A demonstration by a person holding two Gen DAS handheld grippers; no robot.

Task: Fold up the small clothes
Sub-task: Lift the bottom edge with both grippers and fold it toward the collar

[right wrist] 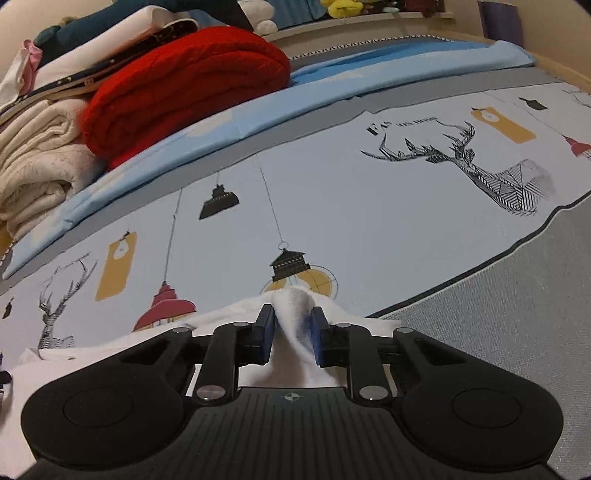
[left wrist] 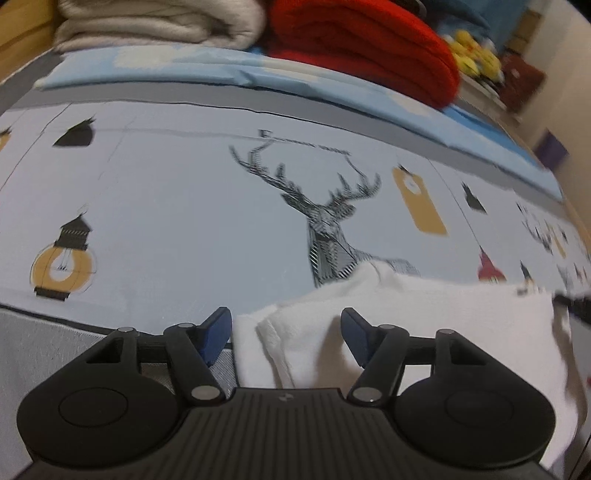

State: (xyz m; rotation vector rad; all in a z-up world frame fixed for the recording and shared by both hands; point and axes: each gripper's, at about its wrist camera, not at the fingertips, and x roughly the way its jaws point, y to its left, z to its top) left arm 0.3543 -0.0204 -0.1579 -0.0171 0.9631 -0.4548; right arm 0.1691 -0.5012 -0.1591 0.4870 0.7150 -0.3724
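Black linkage arms of the left gripper (left wrist: 286,332) fill the bottom of the left wrist view, jaws spread wide with blue pads (left wrist: 216,334) clear of any cloth. Between and past them, from 6 o'clock out toward 3 o'clock, lies the white garment (left wrist: 424,325), a folded edge showing just inside the gap; whether the pads touch it cannot be told. It rests on a pale bedsheet (left wrist: 166,221) printed with a stag's head (left wrist: 325,229) at centre, a lantern (left wrist: 62,258) at 9 o'clock and a yellow tag (left wrist: 419,201) at 2 o'clock. A light blue sheet (left wrist: 221,70) runs across behind, carrying a red blanket (left wrist: 362,40) at 12 o'clock and a cream blanket (left wrist: 159,26) at 11 o'clock. Yellow soft toys (left wrist: 476,55) sit blurred at 1 o'clock.

Right wrist view: the right gripper (right wrist: 291,326) holds its jaws narrow, pinching a raised ridge of the white garment (right wrist: 291,317) between the blue pads (right wrist: 317,332). More of the cloth spreads low toward 8 o'clock. Ahead, the printed bedsheet (right wrist: 332,221) shows a lantern (right wrist: 295,273) just past the pinched fold, a red lamp (right wrist: 166,306) at 9 o'clock and a stag's head (right wrist: 480,173) at 2 o'clock. A grey mattress cover (right wrist: 517,295) lies at 4 o'clock. The red blanket (right wrist: 184,85) and cream blanket (right wrist: 40,162) are stacked at 10 o'clock under folded clothes (right wrist: 110,48).
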